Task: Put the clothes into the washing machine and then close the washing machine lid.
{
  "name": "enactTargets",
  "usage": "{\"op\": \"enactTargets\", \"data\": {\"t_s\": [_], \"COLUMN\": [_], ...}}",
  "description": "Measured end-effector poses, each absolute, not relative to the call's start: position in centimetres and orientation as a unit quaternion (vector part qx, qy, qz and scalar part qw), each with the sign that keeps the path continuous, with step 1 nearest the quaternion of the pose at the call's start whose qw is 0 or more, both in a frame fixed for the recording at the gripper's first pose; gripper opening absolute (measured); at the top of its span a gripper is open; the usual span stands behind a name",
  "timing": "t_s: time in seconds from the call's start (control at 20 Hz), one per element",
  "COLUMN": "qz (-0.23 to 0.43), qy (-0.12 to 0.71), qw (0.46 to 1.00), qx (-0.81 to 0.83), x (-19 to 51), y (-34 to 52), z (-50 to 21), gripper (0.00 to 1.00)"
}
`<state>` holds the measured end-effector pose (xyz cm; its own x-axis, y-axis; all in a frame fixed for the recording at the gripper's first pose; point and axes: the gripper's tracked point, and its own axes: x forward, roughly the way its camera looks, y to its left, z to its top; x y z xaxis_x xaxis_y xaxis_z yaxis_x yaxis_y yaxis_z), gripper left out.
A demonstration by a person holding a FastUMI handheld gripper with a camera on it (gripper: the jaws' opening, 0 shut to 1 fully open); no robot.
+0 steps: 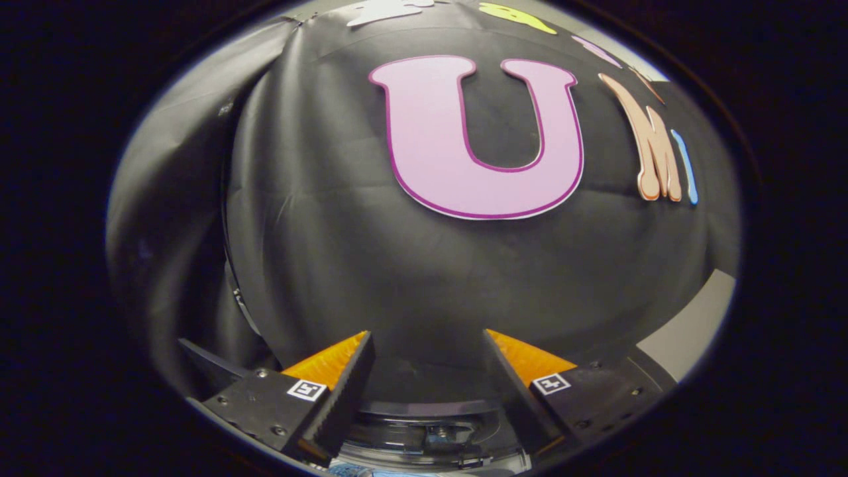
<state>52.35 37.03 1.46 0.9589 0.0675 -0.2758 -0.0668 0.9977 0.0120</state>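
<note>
Tongs point forward at the booth's black cloth wall, and the two fingers stand wide apart with nothing between them. Only dark air and cloth sit in the gap. Each finger has a small square marker stuck on its base. The finger tips are easy to see, but the lower parts of the tongs are cut off.

Below the gap, close under the fingers, is a round dark rim that looks like the open top of the washing machine. Just a curved strip of it shows. Inside that strip there is a small shiny metal part, and it is too small and dark to tell what it is. Right at the very bottom, under the fingers, a tiny bit of blue stuff peeks out. It may be the clothes, but so little shows that it cannot be told for sure.

Past the right finger, off to the side, is a pale grey flat patch, maybe a wall or floor. Past the left finger a thin dark pointed piece sticks out, and it is hard to make out. The cloth has soft folds on the left side, where it bends away.
</note>
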Motion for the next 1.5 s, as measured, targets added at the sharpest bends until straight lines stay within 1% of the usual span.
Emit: {"op": "enactTargets", "data": {"t_s": [0.65,1.5], "qz": [0.036,0.038], "qy": [0.146,0.133], "qw": [0.989,0.99], "qx": [0.002,0.002], "x": [52.26,52.18], "y": [37.09,37.05], "z": [1.34,1.74], "gripper": [0.98,0.98]}}
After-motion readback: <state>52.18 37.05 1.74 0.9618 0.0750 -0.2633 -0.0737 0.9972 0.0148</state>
